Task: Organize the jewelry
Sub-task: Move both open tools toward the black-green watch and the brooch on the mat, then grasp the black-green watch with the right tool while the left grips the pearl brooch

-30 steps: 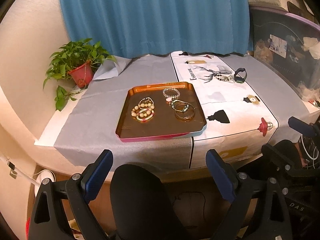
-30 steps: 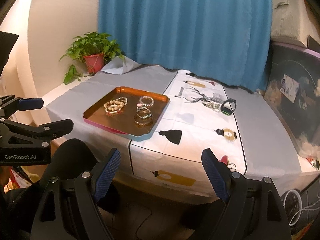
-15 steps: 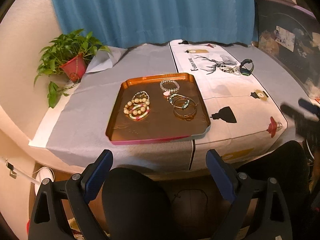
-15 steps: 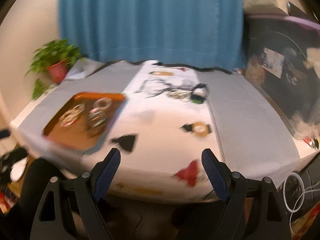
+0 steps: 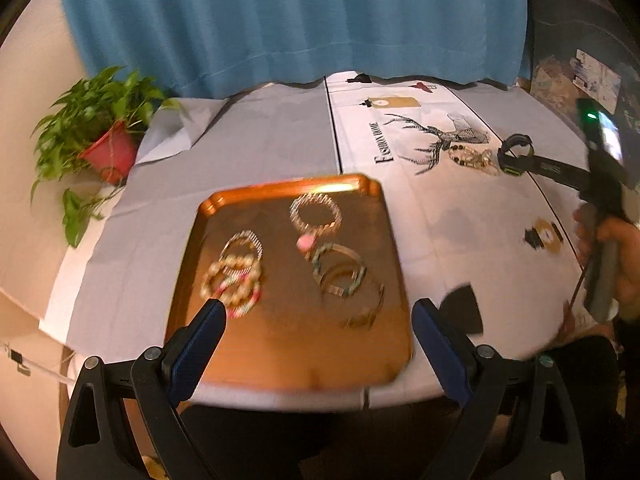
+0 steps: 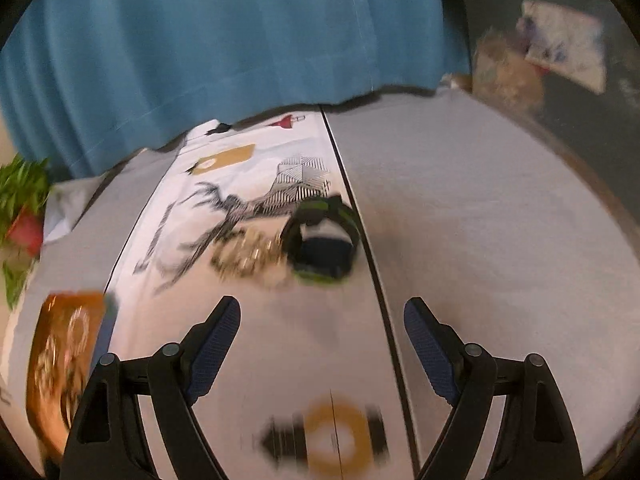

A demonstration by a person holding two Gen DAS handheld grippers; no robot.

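Nearest me, the left gripper (image 5: 316, 316) has swung in from the bench edge and now hangs low over the front of the orange tray (image 5: 224, 208), which a second ago sat well ahead of it. Its fingers (image 5: 200, 332) are spread wide with nothing between them. On the tray lie 2 loose clusters: beaded bracelets (image 5: 234, 276) on the left, bangles (image 5: 344, 280) on the right, and a silvery ring-shaped bracelet (image 5: 316, 212) behind them, all blurred by the motion.

The bigger change is on the other side. The right gripper (image 6: 322, 324) has left the bench edge and moved out over the printed cloth (image 6: 256, 344), and the tray is now far off at its left. Its fingers (image 6: 424, 340) are also wide and empty, pointed at the black and green watch (image 6: 320, 240) and the gold chain pile (image 6: 248, 258) touching it, both lying on the deer print (image 6: 240, 204) near the cloth's dark seam.

I'd judge those 2 stray pieces are what remains to be gathered, and the right side is lining up for the watch first, though it is not yet over it. Farther back stand the potted plant (image 5: 100, 136) and the blue curtain (image 5: 280, 20).
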